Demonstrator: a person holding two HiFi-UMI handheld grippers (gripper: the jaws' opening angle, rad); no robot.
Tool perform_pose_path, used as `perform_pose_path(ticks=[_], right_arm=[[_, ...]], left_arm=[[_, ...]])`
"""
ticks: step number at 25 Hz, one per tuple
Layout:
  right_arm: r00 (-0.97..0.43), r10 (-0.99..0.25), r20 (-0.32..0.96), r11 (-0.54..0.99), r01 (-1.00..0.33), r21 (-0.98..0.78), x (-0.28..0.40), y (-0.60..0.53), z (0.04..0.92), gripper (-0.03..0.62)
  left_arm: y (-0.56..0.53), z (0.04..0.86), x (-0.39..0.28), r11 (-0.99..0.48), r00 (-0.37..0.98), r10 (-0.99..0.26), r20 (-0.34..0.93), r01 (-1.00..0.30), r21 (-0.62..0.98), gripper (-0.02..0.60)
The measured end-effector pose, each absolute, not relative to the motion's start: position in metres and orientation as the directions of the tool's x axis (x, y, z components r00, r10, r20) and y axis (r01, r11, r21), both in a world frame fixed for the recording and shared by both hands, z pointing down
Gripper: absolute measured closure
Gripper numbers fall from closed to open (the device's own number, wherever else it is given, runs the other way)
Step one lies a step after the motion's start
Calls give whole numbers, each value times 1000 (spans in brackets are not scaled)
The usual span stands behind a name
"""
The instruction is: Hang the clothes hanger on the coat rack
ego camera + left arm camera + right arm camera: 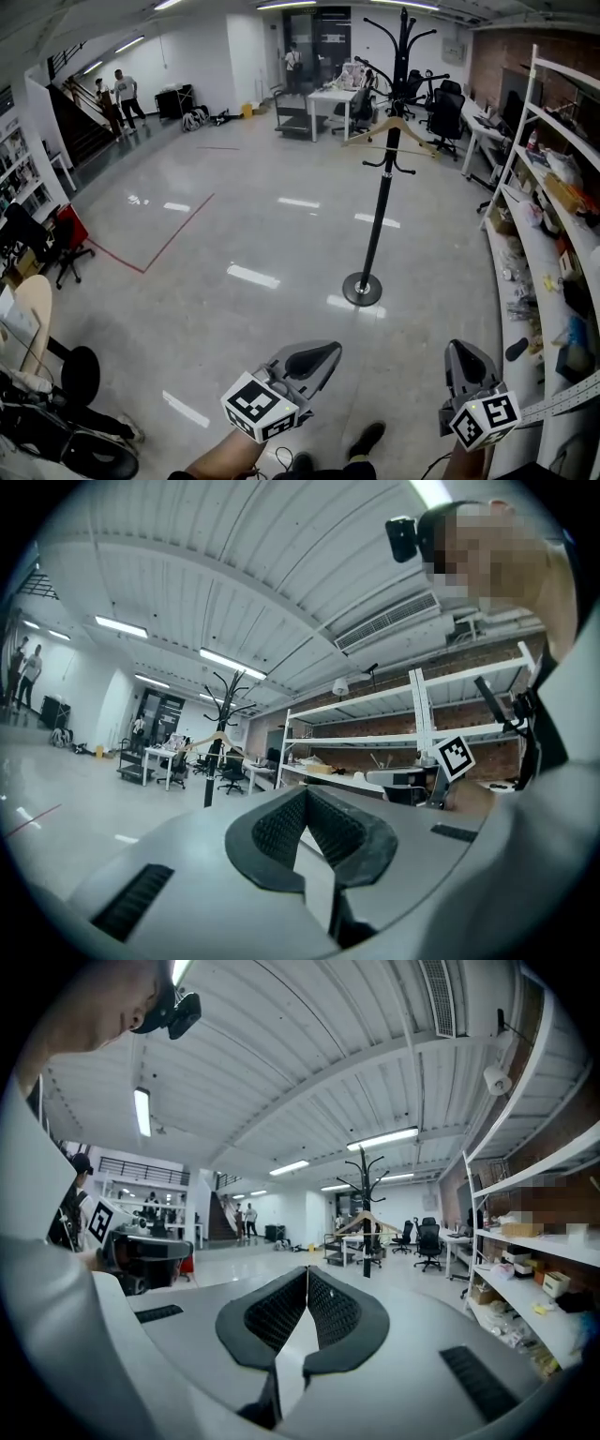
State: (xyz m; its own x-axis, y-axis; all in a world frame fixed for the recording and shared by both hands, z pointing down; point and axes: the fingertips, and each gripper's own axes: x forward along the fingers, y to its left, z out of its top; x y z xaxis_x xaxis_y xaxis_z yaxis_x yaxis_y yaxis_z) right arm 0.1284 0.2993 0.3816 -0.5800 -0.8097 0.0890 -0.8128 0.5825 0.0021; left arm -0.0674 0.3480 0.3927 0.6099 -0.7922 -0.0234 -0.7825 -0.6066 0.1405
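Ahead, the black coat rack (379, 216) stands upright on the glossy floor (234, 234), and the wooden clothes hanger (368, 131) hangs from one of its upper hooks, against the pole. Well short of the rack's round base, the left gripper (323, 354) and the right gripper (466, 361) both point toward the rack, each with its jaws pressed together and nothing between them. White shelving (525, 202) runs along the rack's right side.
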Motion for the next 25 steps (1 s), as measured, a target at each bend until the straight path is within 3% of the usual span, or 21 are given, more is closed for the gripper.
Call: perform_pose_path(ticks=[6, 25], right_arm=[[-571, -816, 88, 574, -819, 13, 121, 353, 366, 586], [-563, -820, 98, 569, -821, 44, 192, 389, 360, 586]], left_arm=[[392, 386, -76, -597, 603, -797, -29, -780, 188, 580], [432, 375, -15, -561, 565, -824, -27, -811, 167, 581]])
